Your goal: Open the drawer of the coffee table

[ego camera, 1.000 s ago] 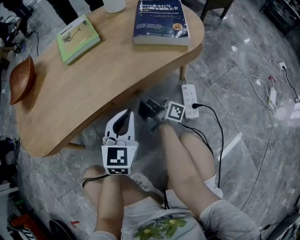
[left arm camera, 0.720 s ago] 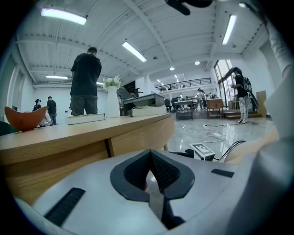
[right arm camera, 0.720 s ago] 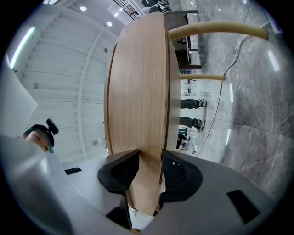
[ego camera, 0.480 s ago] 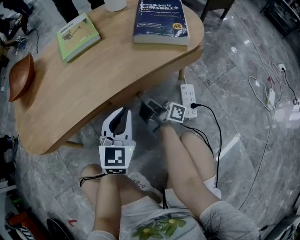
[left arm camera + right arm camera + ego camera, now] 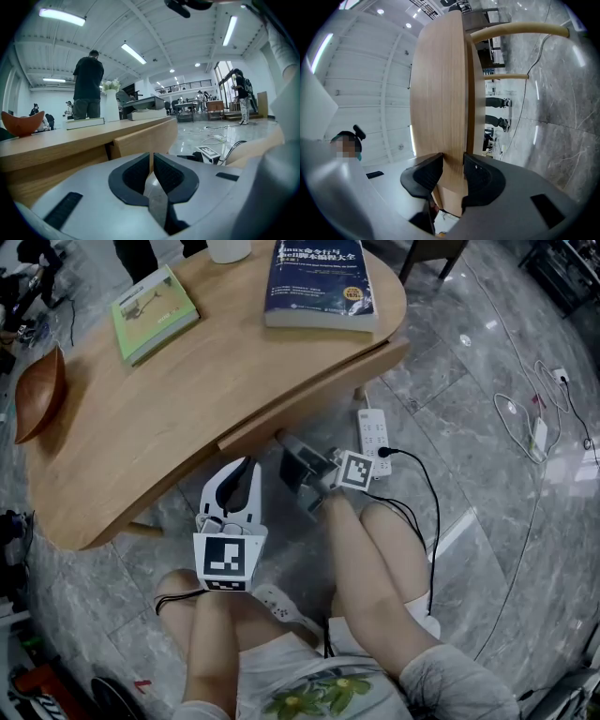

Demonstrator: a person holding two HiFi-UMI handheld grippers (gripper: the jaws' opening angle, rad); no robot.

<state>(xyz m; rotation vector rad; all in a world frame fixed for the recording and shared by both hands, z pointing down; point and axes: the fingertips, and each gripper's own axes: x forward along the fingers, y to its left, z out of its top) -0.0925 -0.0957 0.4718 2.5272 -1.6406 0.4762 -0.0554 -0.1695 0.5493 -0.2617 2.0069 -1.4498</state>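
The jaws of our right gripper (image 5: 452,171), just closing, pinch the stiff, smooth drawer front (image 5: 319,395) at its lower edge, likely a light slide, while our left gripper (image 5: 152,164) sits shut, empty.

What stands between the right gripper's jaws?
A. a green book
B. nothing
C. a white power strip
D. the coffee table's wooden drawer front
D: in the right gripper view, the right gripper has its jaws, which have just been closing, on either side of the wooden drawer front, pads against it.
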